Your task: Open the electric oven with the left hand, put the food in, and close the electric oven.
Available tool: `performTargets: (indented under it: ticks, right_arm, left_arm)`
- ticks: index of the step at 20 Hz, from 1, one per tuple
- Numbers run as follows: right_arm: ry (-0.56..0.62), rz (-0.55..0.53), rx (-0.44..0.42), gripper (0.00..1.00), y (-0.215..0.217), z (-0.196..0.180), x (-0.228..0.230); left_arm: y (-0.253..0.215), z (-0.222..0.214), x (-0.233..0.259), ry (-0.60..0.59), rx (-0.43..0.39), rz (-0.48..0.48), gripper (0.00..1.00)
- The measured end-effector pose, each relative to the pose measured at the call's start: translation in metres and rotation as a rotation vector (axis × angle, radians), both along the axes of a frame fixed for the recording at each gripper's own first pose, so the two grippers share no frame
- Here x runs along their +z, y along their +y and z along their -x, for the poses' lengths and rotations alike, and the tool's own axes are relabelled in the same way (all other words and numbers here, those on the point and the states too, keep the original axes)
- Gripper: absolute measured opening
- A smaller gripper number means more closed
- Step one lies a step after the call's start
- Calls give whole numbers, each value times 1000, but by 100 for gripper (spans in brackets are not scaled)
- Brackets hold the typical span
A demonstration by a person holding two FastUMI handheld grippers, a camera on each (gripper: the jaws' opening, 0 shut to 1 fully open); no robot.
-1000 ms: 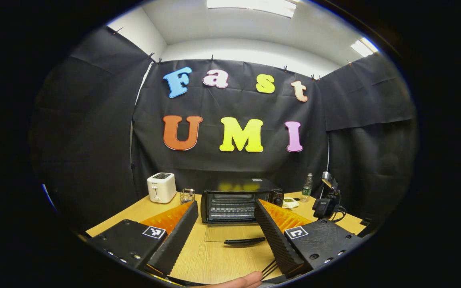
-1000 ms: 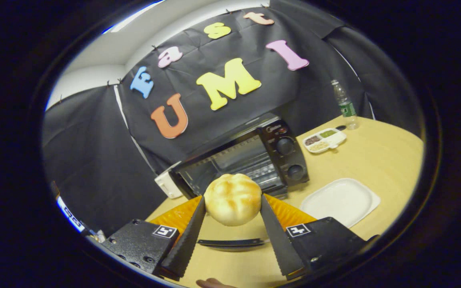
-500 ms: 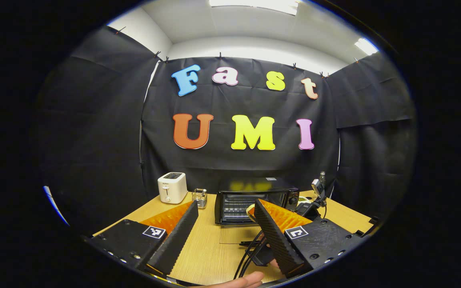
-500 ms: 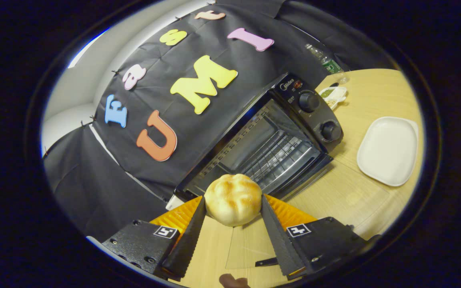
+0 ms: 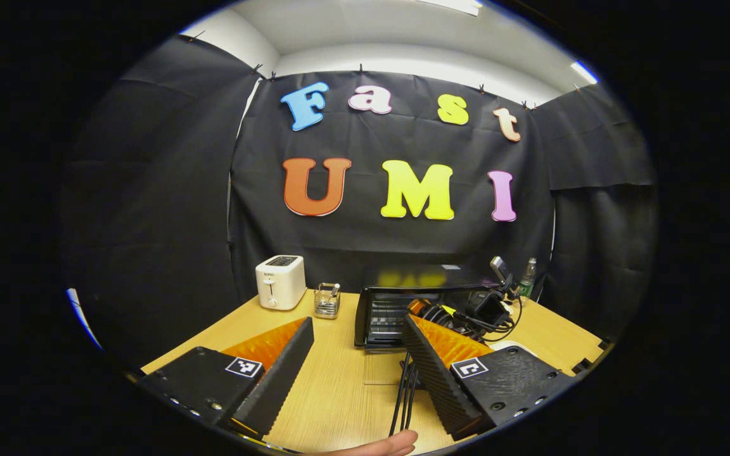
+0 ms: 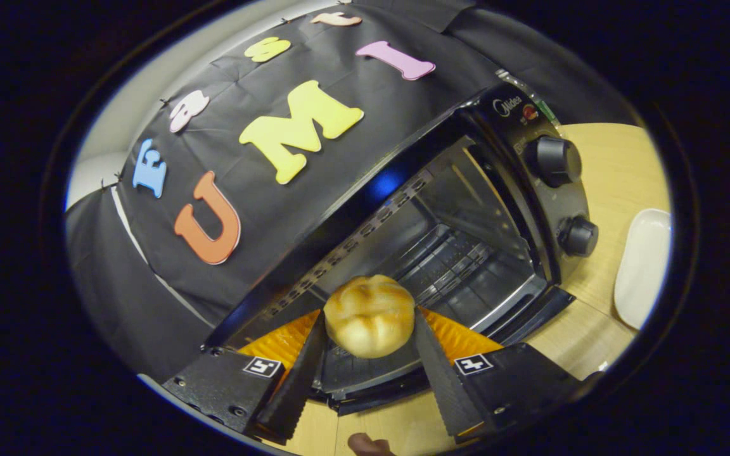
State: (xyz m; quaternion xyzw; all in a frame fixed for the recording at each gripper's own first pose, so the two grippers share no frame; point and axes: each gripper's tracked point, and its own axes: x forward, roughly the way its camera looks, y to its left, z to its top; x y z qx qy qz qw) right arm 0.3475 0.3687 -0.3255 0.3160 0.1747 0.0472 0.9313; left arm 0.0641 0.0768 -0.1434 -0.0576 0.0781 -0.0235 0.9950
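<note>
The black electric oven (image 6: 504,126) stands open, its wire rack (image 6: 460,266) bare and its door (image 6: 371,386) dropped flat in front. My right gripper (image 6: 369,320) is shut on a round golden bun (image 6: 369,313), held at the oven's mouth just above the lowered door. In the left gripper view the oven (image 5: 397,307) sits at the table's back, with the other gripper (image 5: 466,310) and its cables at the opening. My left gripper (image 5: 357,324) hangs open above the wooden table (image 5: 339,392), well short of the oven, holding nothing.
Two knobs (image 6: 555,161) sit on the oven's right panel. A white plate (image 6: 640,266) lies on the table right of the oven. A white toaster (image 5: 281,282) and a small glass holder (image 5: 327,299) stand left of it, and a bottle (image 5: 528,277) stands behind.
My right gripper has carried the bun from above the table up to the open oven's mouth. The left gripper has drifted back and to the left, still open.
</note>
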Motion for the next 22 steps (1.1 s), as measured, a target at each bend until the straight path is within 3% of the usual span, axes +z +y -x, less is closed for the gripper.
performTargets:
  ticks: [5,8,11,17,22]
  right_arm:
    - [-65,49,-1,83,9,-37,1]
    - [-47,88,34,84,16,-35,-4]
    - [-79,102,7,92,5,-28,4]
    - [-49,80,37,94,-14,20,9]
    - [-98,89,95,94,-39,76,42]
  left_arm:
    - [-13,-5,-10,13,-40,9,93]
    - [-19,-5,-17,26,-65,7,93]
    - [-18,-4,-17,39,-53,12,93]
    - [-22,10,-11,43,-43,10,93]
    - [-36,20,-5,35,-64,6,93]
